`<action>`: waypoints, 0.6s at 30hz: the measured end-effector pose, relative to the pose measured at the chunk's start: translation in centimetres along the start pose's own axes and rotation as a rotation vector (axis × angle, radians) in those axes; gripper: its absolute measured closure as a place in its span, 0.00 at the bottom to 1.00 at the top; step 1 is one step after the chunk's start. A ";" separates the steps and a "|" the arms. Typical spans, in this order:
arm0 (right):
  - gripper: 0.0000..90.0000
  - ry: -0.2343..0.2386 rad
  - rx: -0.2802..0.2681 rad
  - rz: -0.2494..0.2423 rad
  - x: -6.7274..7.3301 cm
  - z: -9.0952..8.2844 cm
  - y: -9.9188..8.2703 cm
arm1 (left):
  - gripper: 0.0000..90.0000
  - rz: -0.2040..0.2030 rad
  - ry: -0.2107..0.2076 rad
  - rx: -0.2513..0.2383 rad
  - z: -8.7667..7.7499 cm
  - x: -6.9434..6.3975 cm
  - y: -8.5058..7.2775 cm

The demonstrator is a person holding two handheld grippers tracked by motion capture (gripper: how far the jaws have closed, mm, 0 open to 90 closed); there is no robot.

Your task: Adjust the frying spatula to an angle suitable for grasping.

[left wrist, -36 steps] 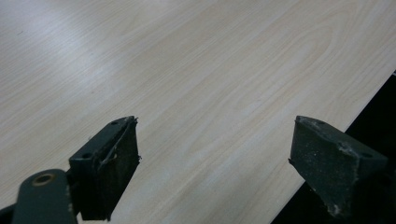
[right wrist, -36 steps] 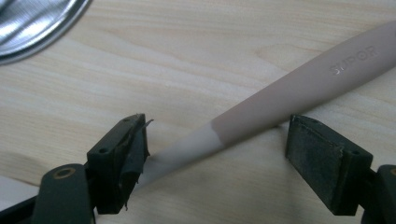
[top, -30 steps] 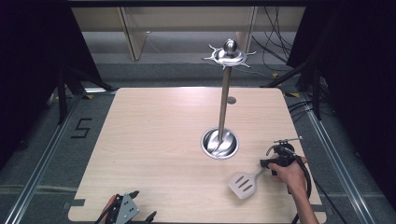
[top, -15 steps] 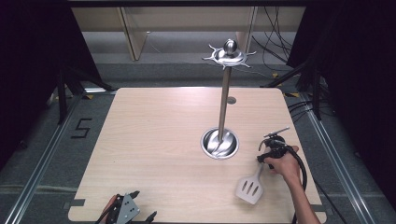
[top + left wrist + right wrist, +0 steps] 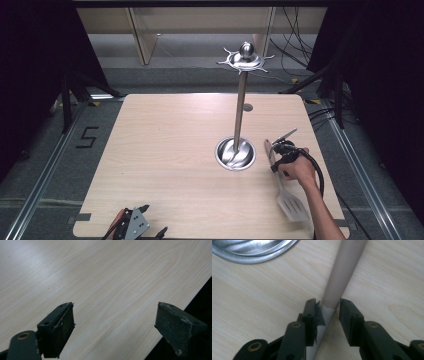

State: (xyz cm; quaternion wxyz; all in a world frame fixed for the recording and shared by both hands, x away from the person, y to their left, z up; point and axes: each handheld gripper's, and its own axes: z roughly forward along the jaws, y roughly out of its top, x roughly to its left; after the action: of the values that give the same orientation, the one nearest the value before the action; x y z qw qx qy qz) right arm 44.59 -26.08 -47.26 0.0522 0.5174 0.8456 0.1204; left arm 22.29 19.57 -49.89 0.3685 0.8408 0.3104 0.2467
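A spatula [image 5: 291,206] with a beige handle [image 5: 344,270] and a slotted metal blade lies on the wooden table [image 5: 165,150], right of the stand, its blade toward the near edge. My right gripper [image 5: 277,161] has just been closing and its jaws [image 5: 328,303] now pinch the spatula where handle meets metal neck. A steel utensil stand [image 5: 239,110] rises from a round base [image 5: 235,153] to a hooked top [image 5: 245,57]. My left gripper [image 5: 145,231] rests at the table's near left edge, and its jaws [image 5: 115,312] stand open over bare wood.
The stand's base rim [image 5: 249,252] lies close to the left of the spatula handle. The table's right edge [image 5: 320,160] runs just past my right hand. Dark curtains, floor rails and cables surround the table.
The right gripper's jaws closed onto the spatula and the hand shifted a little away from me. The spatula swung, its blade moving from left of the gripper round toward the near edge. The left gripper stayed put.
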 end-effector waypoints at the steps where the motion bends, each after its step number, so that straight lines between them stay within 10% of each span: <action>1: 0.78 -0.023 0.006 -0.008 0.1 0.0 0.1 | 0.17 -0.006 -0.004 -0.006 0.0 -0.1 0.0; 18: 0.81 0.005 0.053 0.020 -0.3 0.2 0.7 | 0.17 0.000 -0.023 0.015 -0.1 0.0 0.0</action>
State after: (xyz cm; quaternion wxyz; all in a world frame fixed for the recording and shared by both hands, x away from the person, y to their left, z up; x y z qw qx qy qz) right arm 45.36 -26.00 -47.33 0.0351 0.5267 0.8434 0.1000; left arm 22.25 19.57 -49.82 0.3657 0.8463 0.3078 0.2351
